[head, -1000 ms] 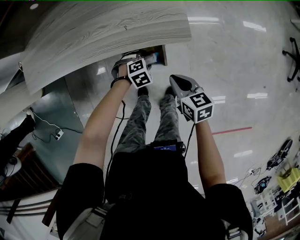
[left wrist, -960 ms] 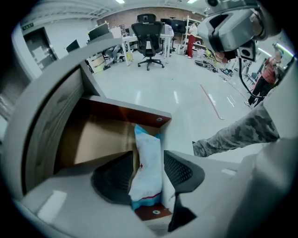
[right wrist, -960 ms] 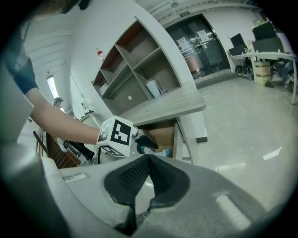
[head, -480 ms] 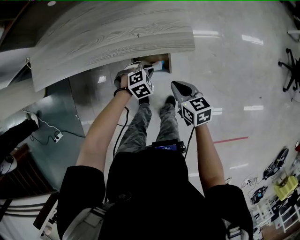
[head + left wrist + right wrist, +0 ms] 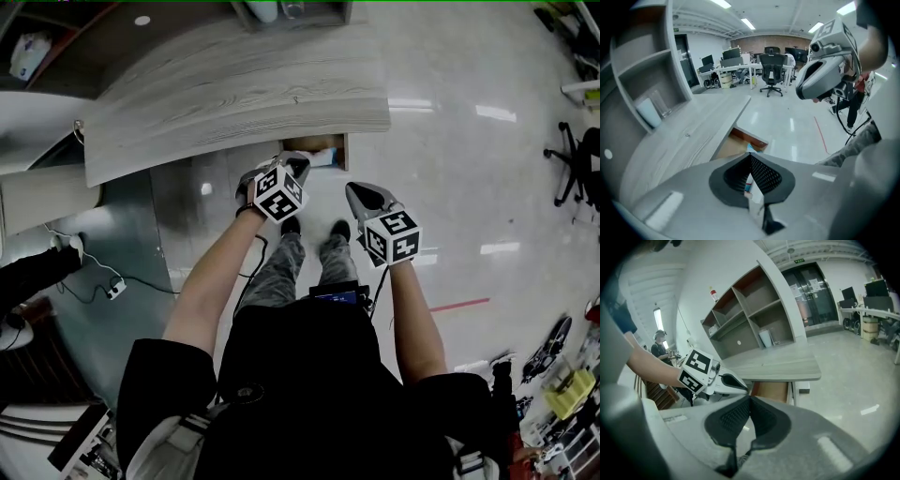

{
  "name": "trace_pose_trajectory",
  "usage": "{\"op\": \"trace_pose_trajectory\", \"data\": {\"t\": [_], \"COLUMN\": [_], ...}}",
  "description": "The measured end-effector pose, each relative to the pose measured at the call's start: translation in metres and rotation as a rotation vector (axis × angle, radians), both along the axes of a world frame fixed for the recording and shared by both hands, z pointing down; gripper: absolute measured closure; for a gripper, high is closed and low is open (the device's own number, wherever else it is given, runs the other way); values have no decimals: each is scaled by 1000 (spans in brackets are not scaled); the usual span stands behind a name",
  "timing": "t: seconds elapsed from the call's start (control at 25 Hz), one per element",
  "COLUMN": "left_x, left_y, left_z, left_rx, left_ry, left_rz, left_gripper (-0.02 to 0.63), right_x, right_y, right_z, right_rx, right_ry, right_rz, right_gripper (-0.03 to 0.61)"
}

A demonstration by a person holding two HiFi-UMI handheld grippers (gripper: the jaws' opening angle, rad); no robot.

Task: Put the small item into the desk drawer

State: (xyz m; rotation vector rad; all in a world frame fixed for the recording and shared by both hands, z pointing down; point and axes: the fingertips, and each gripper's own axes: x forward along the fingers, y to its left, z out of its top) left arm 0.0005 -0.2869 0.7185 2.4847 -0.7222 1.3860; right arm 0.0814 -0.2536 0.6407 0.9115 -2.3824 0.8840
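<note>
The desk drawer [image 5: 339,148] stands open under the grey wood desk top [image 5: 234,103]. A small blue and white item [image 5: 323,156] lies inside it, and its pale blue end [image 5: 751,148] peeks out just past my left jaws. My left gripper [image 5: 298,165] hangs in front of the drawer; its jaws have just been closing and their tips now meet [image 5: 750,155] with nothing gripped. My right gripper [image 5: 356,191] is beside it to the right, shut and empty [image 5: 750,397]. The drawer's wooden inside [image 5: 771,391] faces it.
Open shelves [image 5: 754,319] stand on the desk's far side and hold a few containers. Office chairs [image 5: 771,70] and desks fill the room beyond. A power strip with cables [image 5: 114,267] lies on the floor at left. The person's legs [image 5: 291,234] stand under the grippers.
Both grippers have risen. The left one has drawn back from the drawer mouth, leaving the blue and white item inside.
</note>
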Motion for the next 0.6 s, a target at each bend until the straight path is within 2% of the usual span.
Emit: {"op": "trace_pose_trajectory", "data": {"t": [0.36, 0.6], "left_x": [-9, -11], "left_y": [6, 9], "left_z": [-66, -102], "left_rx": [16, 62], "left_ry": [191, 293], "left_rz": [-132, -174], "left_gripper": [612, 612], "right_x": [-13, -17], "right_y": [-6, -7], "right_z": [-46, -67], "right_rx": [67, 109], "right_ry": [5, 23], "right_rz": [23, 21], "right_gripper": [578, 578]}}
